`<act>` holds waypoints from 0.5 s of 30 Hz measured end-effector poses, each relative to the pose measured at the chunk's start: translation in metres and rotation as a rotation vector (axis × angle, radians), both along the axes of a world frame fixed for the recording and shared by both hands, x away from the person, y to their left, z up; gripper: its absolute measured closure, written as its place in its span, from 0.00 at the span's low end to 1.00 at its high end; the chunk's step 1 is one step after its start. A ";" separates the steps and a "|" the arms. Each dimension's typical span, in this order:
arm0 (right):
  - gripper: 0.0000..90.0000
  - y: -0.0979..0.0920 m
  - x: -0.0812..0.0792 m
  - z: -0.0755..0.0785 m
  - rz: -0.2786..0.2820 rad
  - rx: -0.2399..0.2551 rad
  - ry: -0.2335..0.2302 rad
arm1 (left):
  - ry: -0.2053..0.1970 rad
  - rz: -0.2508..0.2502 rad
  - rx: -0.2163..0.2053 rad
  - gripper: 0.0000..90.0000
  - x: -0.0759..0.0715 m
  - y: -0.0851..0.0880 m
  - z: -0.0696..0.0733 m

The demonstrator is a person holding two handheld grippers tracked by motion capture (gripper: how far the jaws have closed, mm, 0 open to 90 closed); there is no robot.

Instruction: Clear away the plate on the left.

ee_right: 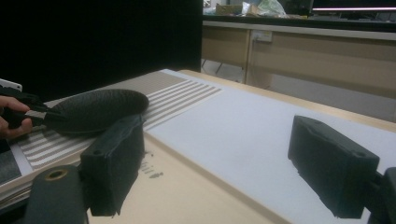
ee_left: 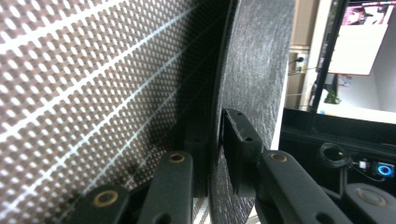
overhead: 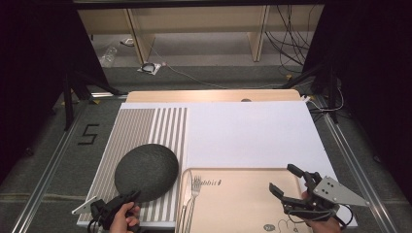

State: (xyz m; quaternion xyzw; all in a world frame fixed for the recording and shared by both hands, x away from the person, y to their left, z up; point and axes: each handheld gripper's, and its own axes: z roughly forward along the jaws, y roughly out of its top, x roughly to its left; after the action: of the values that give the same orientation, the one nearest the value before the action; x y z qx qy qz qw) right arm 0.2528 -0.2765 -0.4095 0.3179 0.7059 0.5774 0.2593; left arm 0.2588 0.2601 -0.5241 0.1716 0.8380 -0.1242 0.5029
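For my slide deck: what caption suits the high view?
Left claw grips the rim of a dark plate on a striped mat; right claw open above a tray.

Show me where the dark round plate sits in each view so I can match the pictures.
High view: dark round plate lower left, over the striped mat, its near rim in the left gripper.
Left gripper view: plate edge-on, running up the middle, rim clamped between the jaws.
Right gripper view: plate at left, tilted above the mat.
Shared landmark: the striped mat.
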 end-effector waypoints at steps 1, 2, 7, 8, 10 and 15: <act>0.22 0.000 0.000 0.000 0.000 0.000 0.000 | -0.016 -0.001 0.002 0.90 0.000 0.000 0.001; 0.22 0.000 0.000 0.000 0.000 0.000 0.000 | -0.031 0.003 -0.001 0.92 0.000 0.001 0.002; 0.22 0.000 0.000 0.000 0.003 0.001 -0.002 | -0.053 -0.003 0.000 0.94 -0.001 0.001 0.003; 0.22 0.000 0.000 0.000 0.003 0.002 -0.002 | -0.059 -0.008 -0.003 0.94 -0.001 0.001 0.003; 0.22 0.000 0.000 0.000 0.003 0.002 -0.003 | -0.057 -0.012 -0.008 0.94 -0.001 0.000 0.003; 0.22 -0.001 0.000 0.000 0.001 0.001 -0.002 | -0.055 -0.010 -0.023 0.94 0.000 0.001 0.004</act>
State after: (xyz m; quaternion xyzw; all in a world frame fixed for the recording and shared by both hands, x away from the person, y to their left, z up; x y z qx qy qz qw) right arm 0.2526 -0.2771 -0.4091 0.3172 0.7055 0.5783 0.2593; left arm 0.2583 0.2615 -0.5206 0.1733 0.8215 -0.1315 0.5270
